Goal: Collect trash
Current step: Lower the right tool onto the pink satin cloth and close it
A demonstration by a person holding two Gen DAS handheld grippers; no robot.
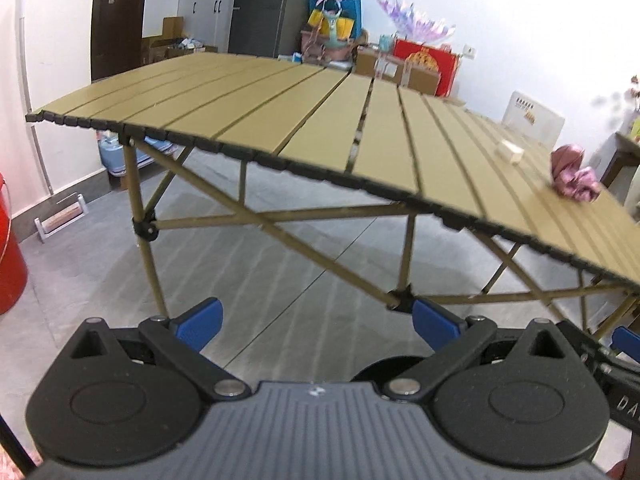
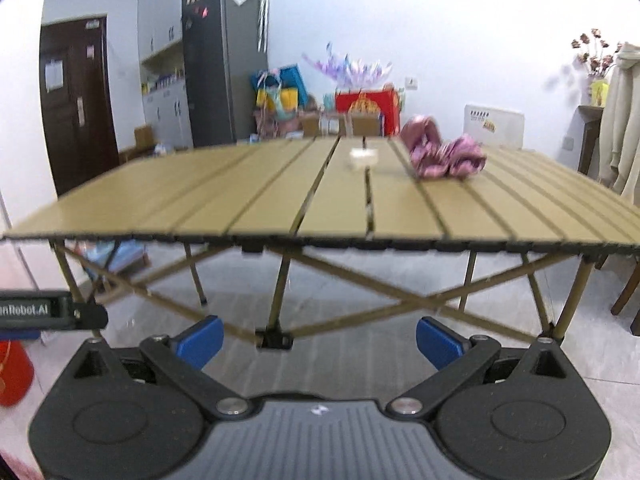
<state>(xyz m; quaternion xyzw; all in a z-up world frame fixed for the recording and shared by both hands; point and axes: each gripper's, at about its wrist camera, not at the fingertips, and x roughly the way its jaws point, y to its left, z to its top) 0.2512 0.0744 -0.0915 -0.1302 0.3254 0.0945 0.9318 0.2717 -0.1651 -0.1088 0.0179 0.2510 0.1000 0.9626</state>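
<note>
Right wrist view: right gripper (image 2: pixel 319 342) jaws wide, empty, below slatted table (image 2: pixel 240 200); pink wrapper (image 2: pixel 442 154) and small white piece (image 2: pixel 363 159) far side. Left gripper (image 1: pixel 316 322) also wide, empty.

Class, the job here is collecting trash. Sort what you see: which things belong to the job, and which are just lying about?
For the job:
crumpled pink wrapper
small white scrap
red bucket, likely the bin
both open grippers, left and right

Just there:
folding table
fridge
gift bags

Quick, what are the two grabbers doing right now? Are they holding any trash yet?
Left gripper: open, fingers wide apart, holding nothing.
Right gripper: open, fingers wide apart, holding nothing.
</note>
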